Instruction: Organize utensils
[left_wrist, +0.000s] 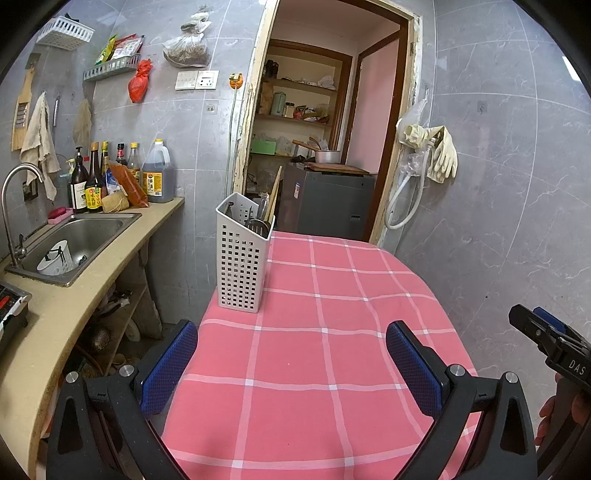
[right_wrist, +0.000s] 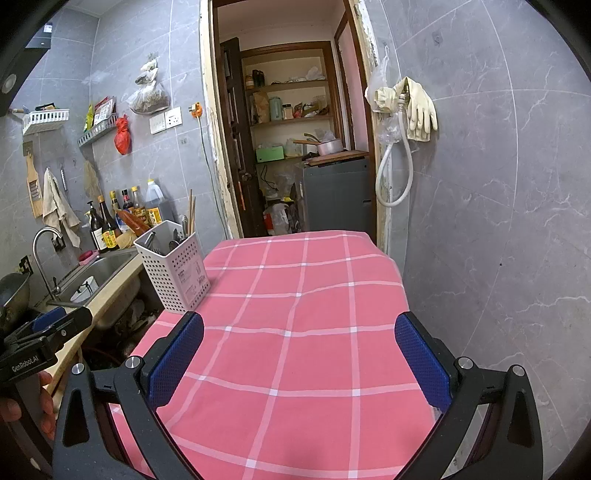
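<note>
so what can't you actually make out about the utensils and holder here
- Utensils in the white perforated holder: left wrist view shows only handle tops; the holder wall hides the rest, so no count.
- Chopsticks: right wrist view, lower ends hidden inside the holder.
- Holder label: right wrist view, print too small.
- White cup in the sink: contents too small.

A home kitchen is shown by a steel sink (left_wrist: 79, 236), sauce bottles (left_wrist: 94, 181) and a pantry shelf (right_wrist: 291, 118).
</note>
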